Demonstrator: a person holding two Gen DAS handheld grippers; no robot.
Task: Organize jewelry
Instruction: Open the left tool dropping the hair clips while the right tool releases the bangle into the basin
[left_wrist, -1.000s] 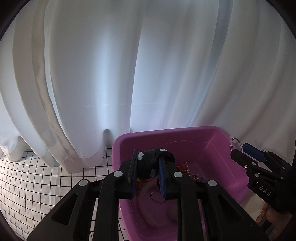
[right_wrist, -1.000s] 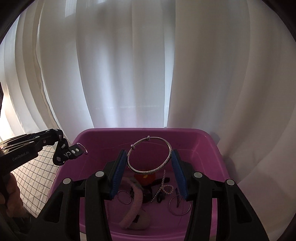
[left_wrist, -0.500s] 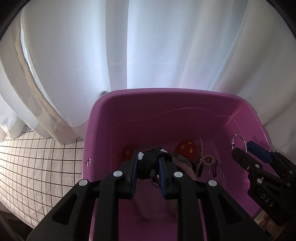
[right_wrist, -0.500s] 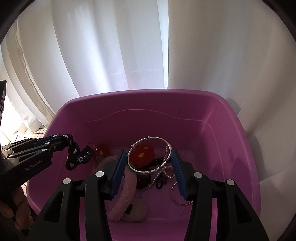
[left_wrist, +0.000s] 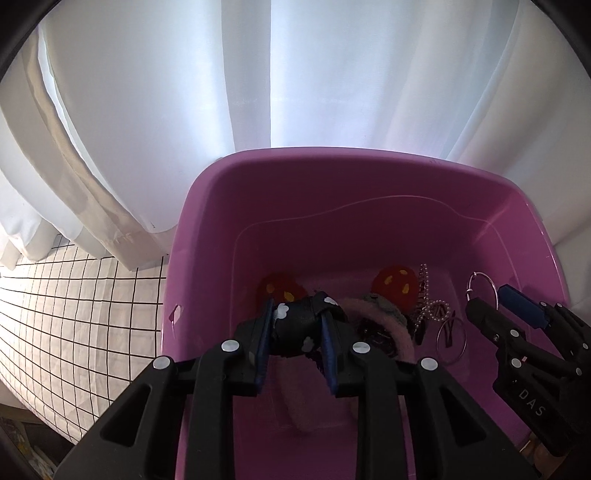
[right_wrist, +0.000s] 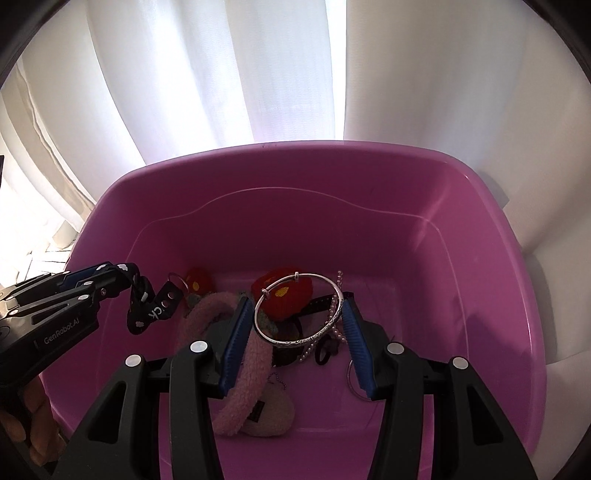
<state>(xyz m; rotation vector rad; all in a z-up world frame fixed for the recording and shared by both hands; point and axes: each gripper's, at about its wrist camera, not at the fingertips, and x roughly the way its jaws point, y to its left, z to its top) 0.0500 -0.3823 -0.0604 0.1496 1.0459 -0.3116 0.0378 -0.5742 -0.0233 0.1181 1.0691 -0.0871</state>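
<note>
Both tools grip: right (right_wrist: 299, 325) a bangle (right_wrist: 299, 308), left (left_wrist: 295, 332), loosening, a strap (left_wrist: 295, 325).

My left gripper (left_wrist: 295, 334), jaws opening, has a dark blue fabric strap with white clouds (left_wrist: 295, 325) between its pads, above the purple plastic tub (left_wrist: 229, 206), beside my right gripper (left_wrist: 491, 306).

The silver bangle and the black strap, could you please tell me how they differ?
The silver bangle is a rigid, shiny metal ring; the black strap is soft, dark and white-spotted. The bangle spans the right claw; the strap dangles bunched in the opening left claw. Both are held over the purple tub.
</note>
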